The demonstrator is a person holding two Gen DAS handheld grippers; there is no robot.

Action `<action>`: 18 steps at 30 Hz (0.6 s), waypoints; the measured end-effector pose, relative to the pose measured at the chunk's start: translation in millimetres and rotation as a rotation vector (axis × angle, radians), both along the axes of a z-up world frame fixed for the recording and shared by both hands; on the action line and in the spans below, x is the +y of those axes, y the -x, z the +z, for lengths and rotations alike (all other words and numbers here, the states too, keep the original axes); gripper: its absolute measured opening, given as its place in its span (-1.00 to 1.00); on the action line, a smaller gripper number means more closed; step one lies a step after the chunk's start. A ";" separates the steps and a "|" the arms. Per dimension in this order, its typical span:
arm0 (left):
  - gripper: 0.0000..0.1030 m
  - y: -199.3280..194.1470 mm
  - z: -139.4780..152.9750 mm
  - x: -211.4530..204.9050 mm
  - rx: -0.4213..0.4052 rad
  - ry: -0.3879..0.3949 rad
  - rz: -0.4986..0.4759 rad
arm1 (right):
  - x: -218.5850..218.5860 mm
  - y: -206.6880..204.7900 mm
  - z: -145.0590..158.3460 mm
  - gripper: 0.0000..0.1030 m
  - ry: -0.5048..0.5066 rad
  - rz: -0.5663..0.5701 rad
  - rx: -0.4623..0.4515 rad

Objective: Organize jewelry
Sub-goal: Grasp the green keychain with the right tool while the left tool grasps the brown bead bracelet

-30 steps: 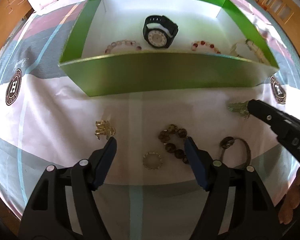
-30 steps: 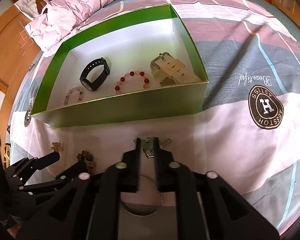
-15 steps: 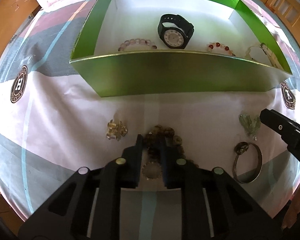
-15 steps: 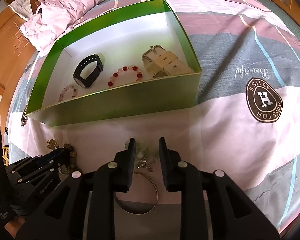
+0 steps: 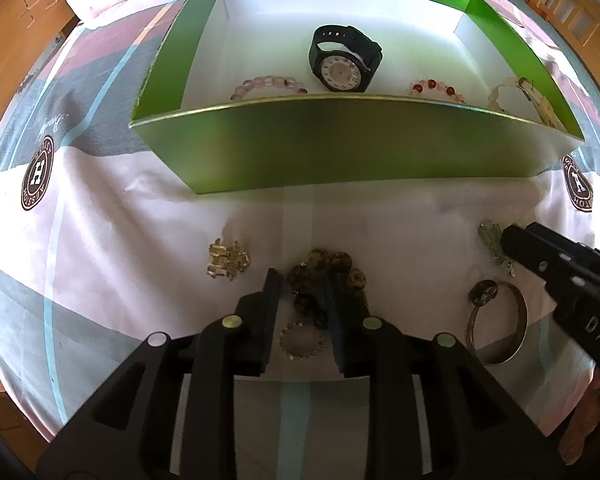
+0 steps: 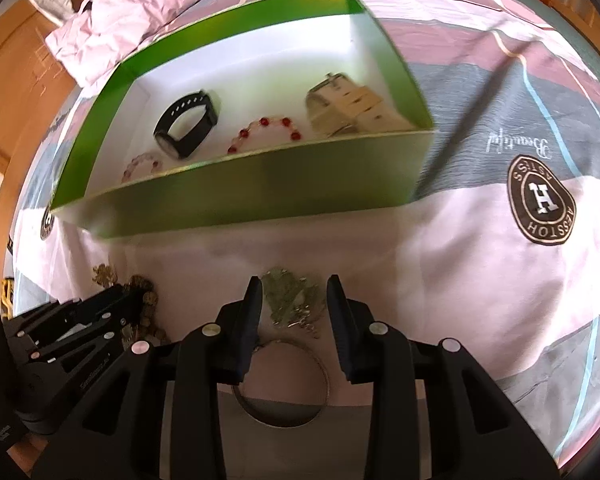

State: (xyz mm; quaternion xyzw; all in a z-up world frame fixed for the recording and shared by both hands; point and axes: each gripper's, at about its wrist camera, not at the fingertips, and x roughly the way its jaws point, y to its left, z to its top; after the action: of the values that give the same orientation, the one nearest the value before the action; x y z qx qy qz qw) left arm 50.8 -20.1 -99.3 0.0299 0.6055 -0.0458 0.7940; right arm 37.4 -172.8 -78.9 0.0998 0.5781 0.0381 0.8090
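Note:
My left gripper (image 5: 303, 280) points down at the bedspread. Its jaws are narrow and opening, with part of a brown bead bracelet (image 5: 324, 266) and a small silver ring (image 5: 301, 338) between the fingers; the pads do not clearly press on either. My right gripper (image 6: 295, 292) is also opening. A pale green trinket (image 6: 292, 298) lies loose between its fingers. A metal bangle (image 6: 284, 400) lies under that gripper. The green box (image 5: 340, 152) behind holds a black watch (image 5: 344, 66), a pink bead bracelet (image 5: 268, 82), a red bead bracelet (image 5: 436, 88) and a beige strap (image 6: 352, 108).
A gold trinket (image 5: 228, 260) lies left of the brown beads. The right gripper's tip (image 5: 512, 240) shows at the right of the left wrist view, the bangle (image 5: 496, 324) beside it. A crumpled pink cloth (image 6: 140, 8) lies beyond the box. Wooden furniture borders the bed.
The left jaws went from wide to nearly shut over the brown beads and ring, then parted a little. The right jaws widened from almost shut around the green trinket.

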 end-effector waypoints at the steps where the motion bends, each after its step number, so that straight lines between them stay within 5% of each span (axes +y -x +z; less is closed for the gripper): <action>1: -0.51 0.8 0.5 -0.7 -0.001 -0.001 -0.001 | 1.7 0.2 -1.6 -0.34 0.005 0.007 0.005; 15: -0.50 3.6 -2.2 0.8 -0.013 -0.018 -0.019 | 12.6 3.1 -10.7 -0.34 0.062 0.047 0.018; 18: -0.70 5.1 -0.7 -1.2 -0.018 -0.018 -0.032 | 16.2 3.0 -9.3 -0.48 0.077 0.067 0.002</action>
State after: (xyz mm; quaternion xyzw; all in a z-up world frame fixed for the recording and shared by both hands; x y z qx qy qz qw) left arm 45.8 -21.3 -100.0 0.0472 0.5980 -0.0527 0.7984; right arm 34.3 -156.5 -88.2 0.0495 0.5828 0.0427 0.8100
